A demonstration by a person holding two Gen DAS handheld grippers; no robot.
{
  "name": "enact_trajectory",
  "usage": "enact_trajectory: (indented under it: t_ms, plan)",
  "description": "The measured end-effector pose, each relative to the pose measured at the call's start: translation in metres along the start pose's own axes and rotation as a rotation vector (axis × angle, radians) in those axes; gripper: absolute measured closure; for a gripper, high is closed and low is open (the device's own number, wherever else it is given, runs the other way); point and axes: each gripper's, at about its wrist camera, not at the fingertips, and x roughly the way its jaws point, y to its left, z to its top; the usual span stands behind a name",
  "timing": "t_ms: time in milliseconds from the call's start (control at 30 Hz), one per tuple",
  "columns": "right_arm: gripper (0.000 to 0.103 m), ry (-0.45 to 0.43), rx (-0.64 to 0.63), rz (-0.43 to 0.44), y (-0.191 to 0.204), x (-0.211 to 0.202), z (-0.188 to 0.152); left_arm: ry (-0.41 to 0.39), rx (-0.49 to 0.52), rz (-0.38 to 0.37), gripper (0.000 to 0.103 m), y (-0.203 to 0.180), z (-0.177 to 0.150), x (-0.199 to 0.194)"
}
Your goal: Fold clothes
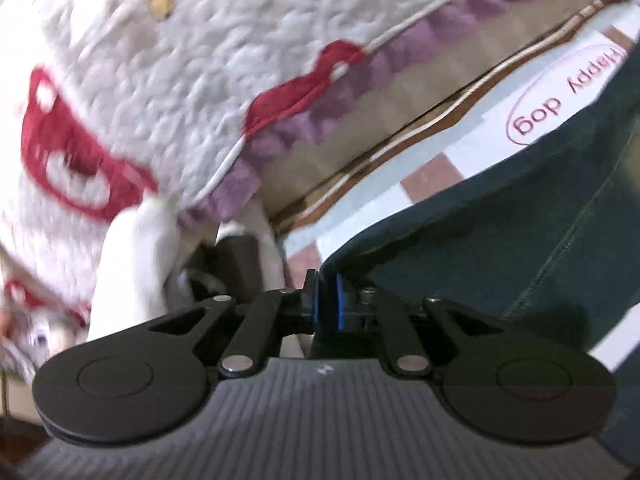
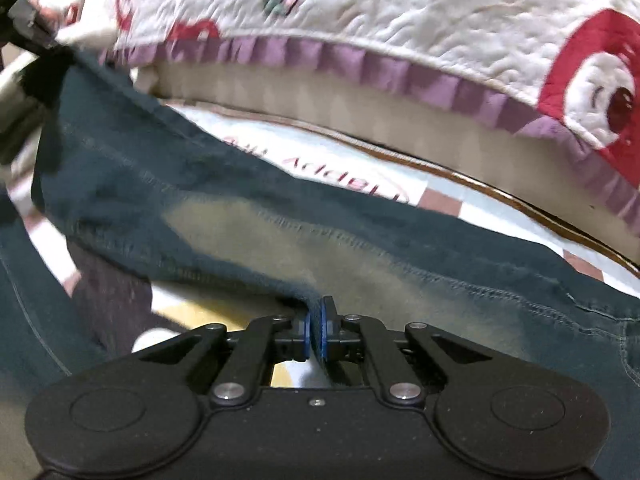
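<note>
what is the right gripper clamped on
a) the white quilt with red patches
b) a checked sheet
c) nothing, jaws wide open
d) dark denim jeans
d: in the right wrist view the right gripper has its blue pads closed on a fold of the dark denim jeans, while the quilt lies further back, untouched.

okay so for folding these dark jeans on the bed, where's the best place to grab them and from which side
Grip the jeans at a free edge, pinching a thin layer, as both grippers do now. The right gripper clamps the near edge below the faded patch; the left gripper pinches the edge beside the checked sheet. Come from the near side, probably: the quilt crowds the far side.
</note>
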Motion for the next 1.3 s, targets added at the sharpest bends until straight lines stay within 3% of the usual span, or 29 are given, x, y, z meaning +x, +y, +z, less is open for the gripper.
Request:
enact_trajectory:
  t_ms: [67, 200, 233, 400, 433, 500, 567, 667, 767, 900, 1033, 1133, 1200, 1300]
  plan:
    - [0.097, 0.013, 0.0, -0.005, 0.004, 0.004, -0.002, -0.033, 0.007, 0.0, 0.082, -0.013, -0.007, 0.008]
    - [0.095, 0.022, 0.002, 0.004, 0.006, 0.007, -0.006, -0.113, -0.223, 0.0, 0.066, 0.001, -0.03, 0.02]
    - [0.093, 0.024, 0.006, 0.008, 0.006, 0.008, -0.005, -0.103, -0.281, -0.013, 0.062, 0.006, -0.038, 0.022]
    - [0.09, 0.039, -0.008, 0.005, 0.01, 0.01, -0.007, 0.022, -0.626, -0.234, 0.057, 0.019, -0.09, 0.031]
    - [0.09, 0.041, -0.005, 0.004, 0.01, 0.01, -0.008, 0.041, -0.697, -0.261, 0.057, 0.017, -0.102, 0.034]
    - [0.09, 0.046, 0.001, 0.003, 0.01, 0.009, -0.008, 0.06, -0.799, -0.258, 0.046, 0.005, -0.125, 0.039]
    - [0.089, 0.05, 0.005, -0.002, 0.011, 0.01, -0.008, 0.093, -0.83, -0.221, 0.045, -0.009, -0.139, 0.048]
    - [0.089, 0.055, 0.006, -0.007, 0.012, 0.011, -0.01, 0.148, -0.917, -0.239, 0.045, -0.016, -0.151, 0.063]
    - [0.089, 0.055, 0.007, -0.007, 0.012, 0.009, -0.012, 0.144, -0.991, -0.166, 0.038, -0.018, -0.153, 0.065]
    - [0.088, 0.05, 0.023, -0.006, 0.01, 0.009, -0.012, 0.119, -0.837, -0.102, 0.033, -0.035, -0.133, 0.07]
    - [0.082, 0.039, 0.023, 0.015, 0.01, 0.008, -0.014, 0.114, -0.773, -0.053, 0.03, -0.044, -0.125, 0.073]
    - [0.082, 0.033, 0.037, 0.023, 0.009, 0.008, -0.014, 0.105, -0.764, 0.072, 0.029, -0.046, -0.13, 0.064]
    - [0.082, 0.03, 0.043, 0.025, 0.008, 0.008, -0.015, 0.108, -0.829, 0.074, 0.029, -0.043, -0.141, 0.054]
    - [0.082, 0.027, 0.044, 0.016, 0.009, 0.007, -0.014, 0.099, -1.021, 0.011, 0.031, -0.027, -0.162, 0.045]
